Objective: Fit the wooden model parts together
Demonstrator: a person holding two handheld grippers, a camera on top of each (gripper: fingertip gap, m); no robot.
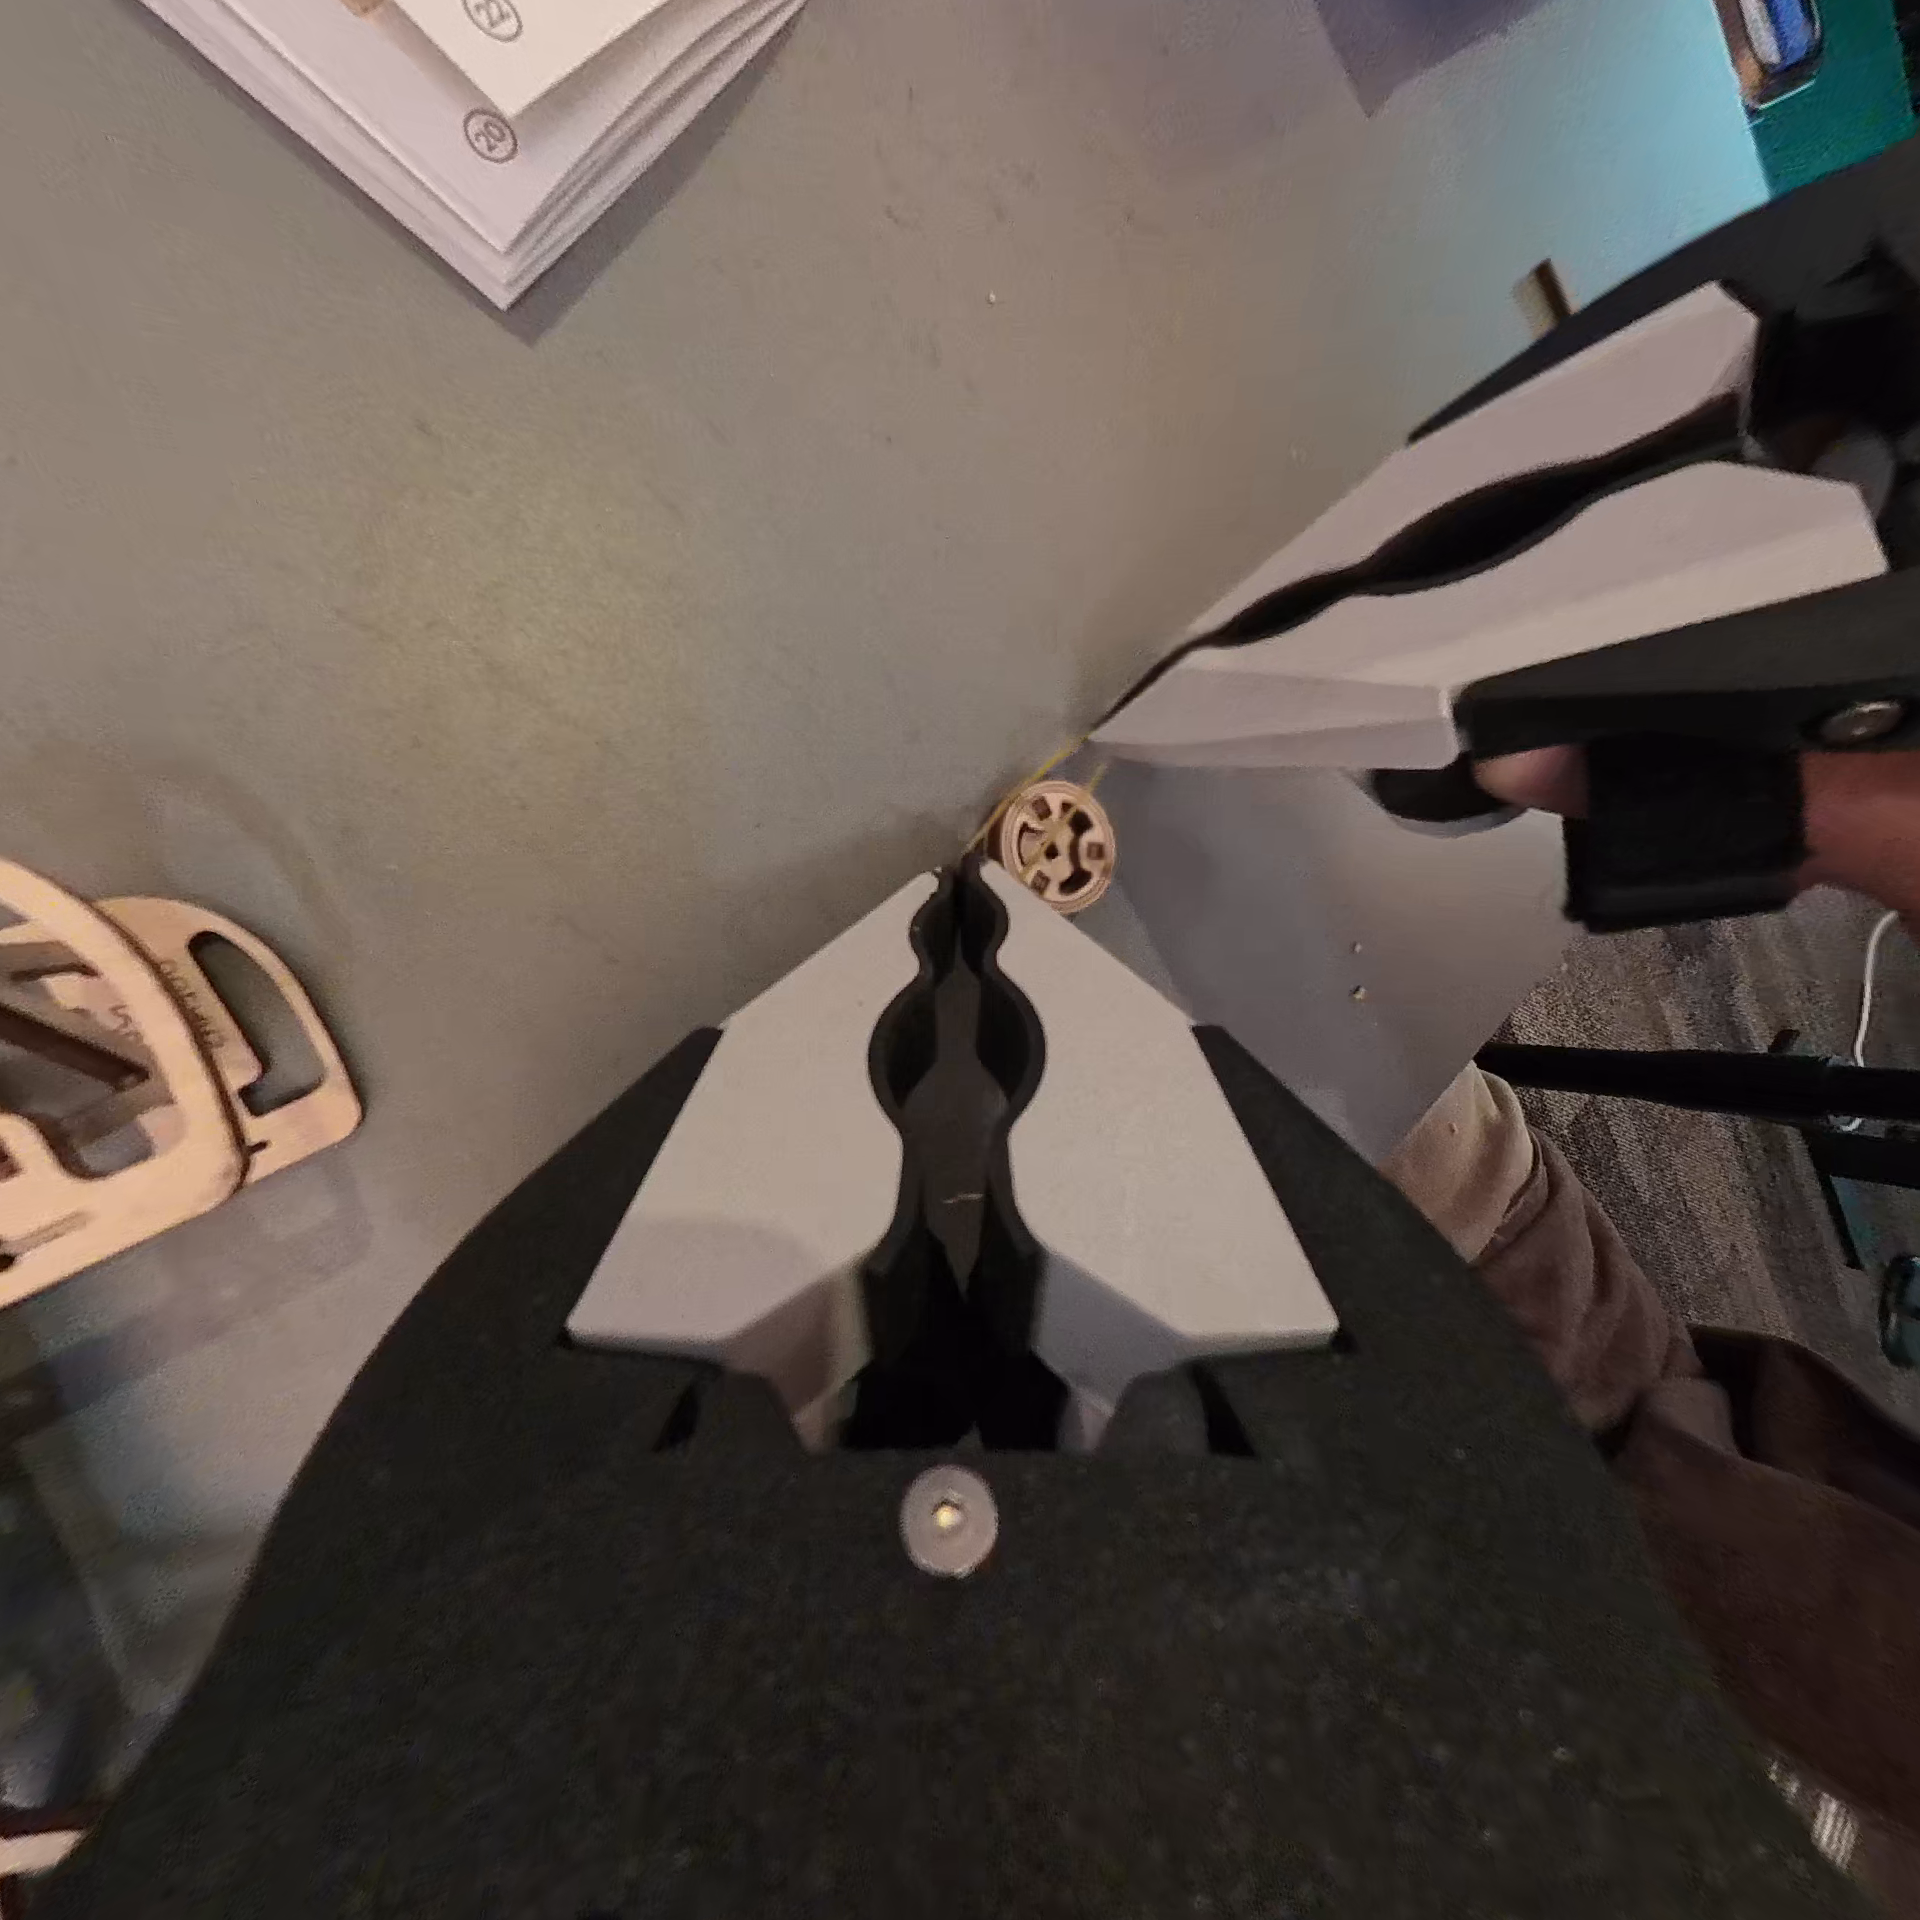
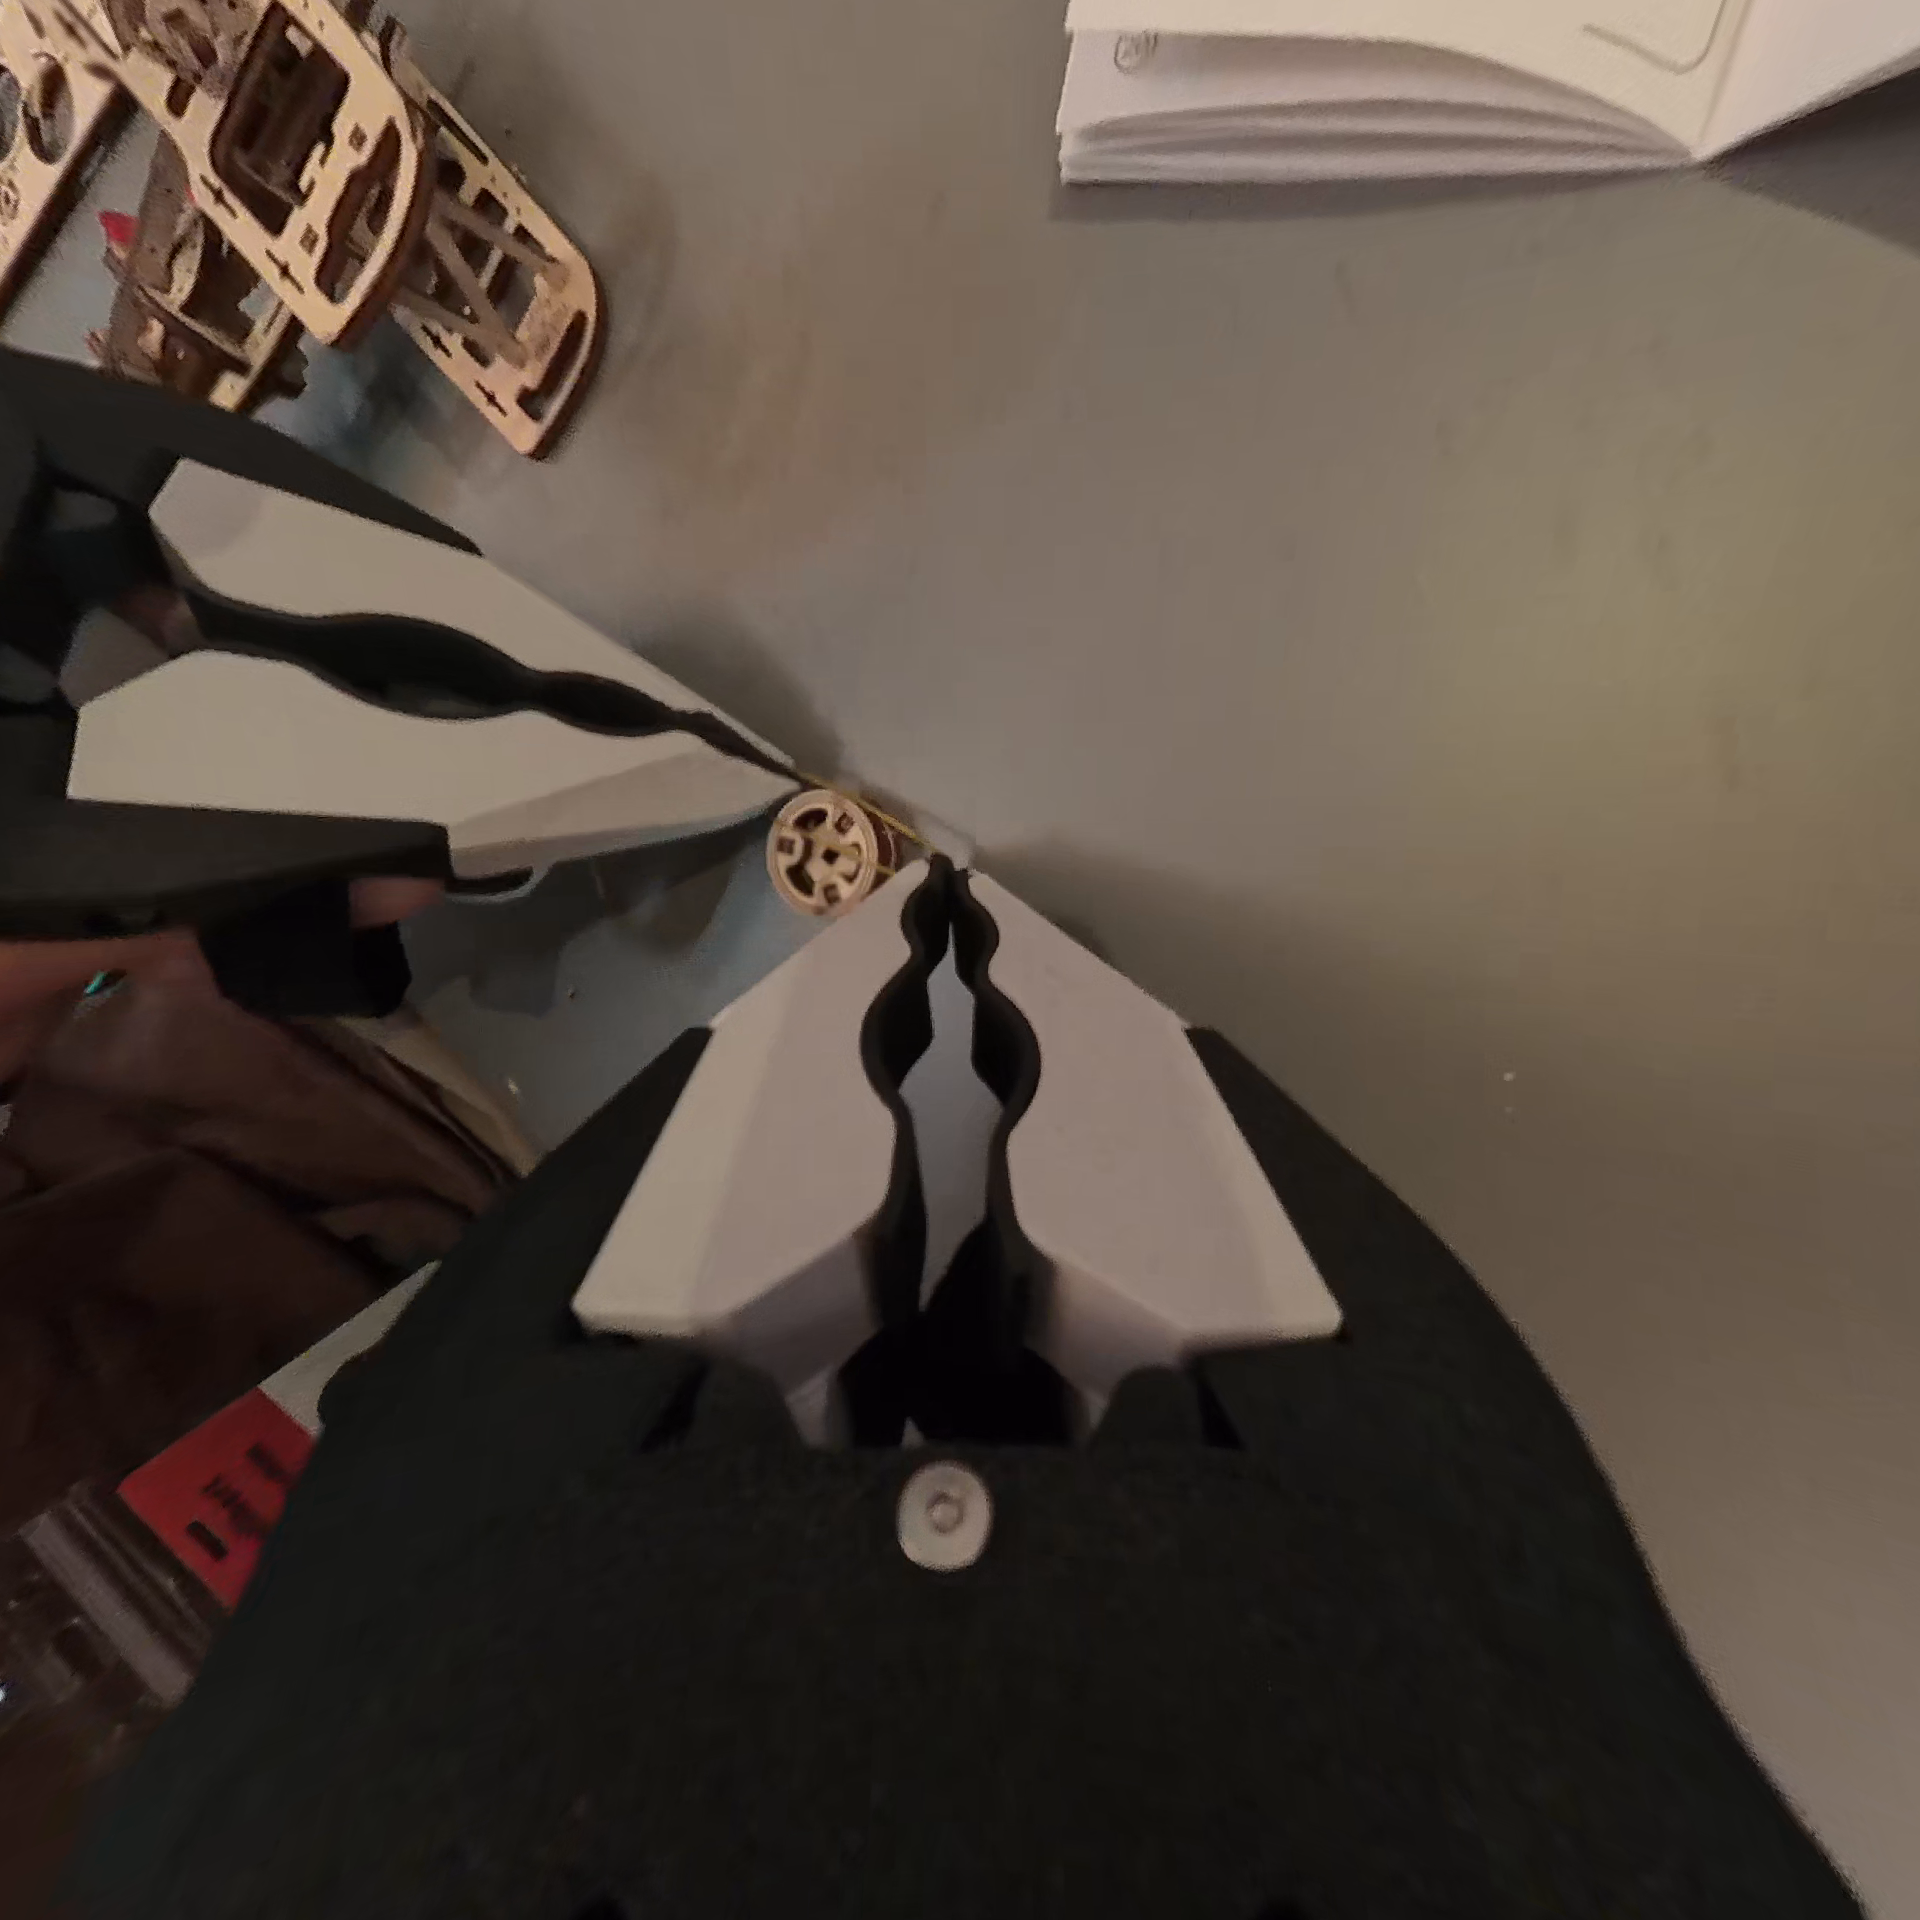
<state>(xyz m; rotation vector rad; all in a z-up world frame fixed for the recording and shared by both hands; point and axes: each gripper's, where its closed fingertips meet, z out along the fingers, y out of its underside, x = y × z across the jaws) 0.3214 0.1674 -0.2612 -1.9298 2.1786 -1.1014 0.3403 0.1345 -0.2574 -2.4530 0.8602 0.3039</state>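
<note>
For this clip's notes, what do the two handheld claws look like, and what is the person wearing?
Both match: the left claw and right claw have a matte black, grainy body with a silver screw, two pale grey wedge fingers tapering to a point, and wavy black inner pads. A black strap crosses the hand on the right one. The person wears brown clothing.

Right gripper (image 2: 948, 871) fingertips pressed together on a thin yellowish thread (image 2: 914, 840), above the grey table (image 2: 1351, 623). Small wooden spool (image 2: 826, 852) just left of the tips, thread running across it. Left gripper (image 2: 790, 774) comes in from the left, tips also closed at the thread. Wooden model (image 2: 312, 187) upper left; open booklet (image 2: 1455, 94) upper right.
</note>
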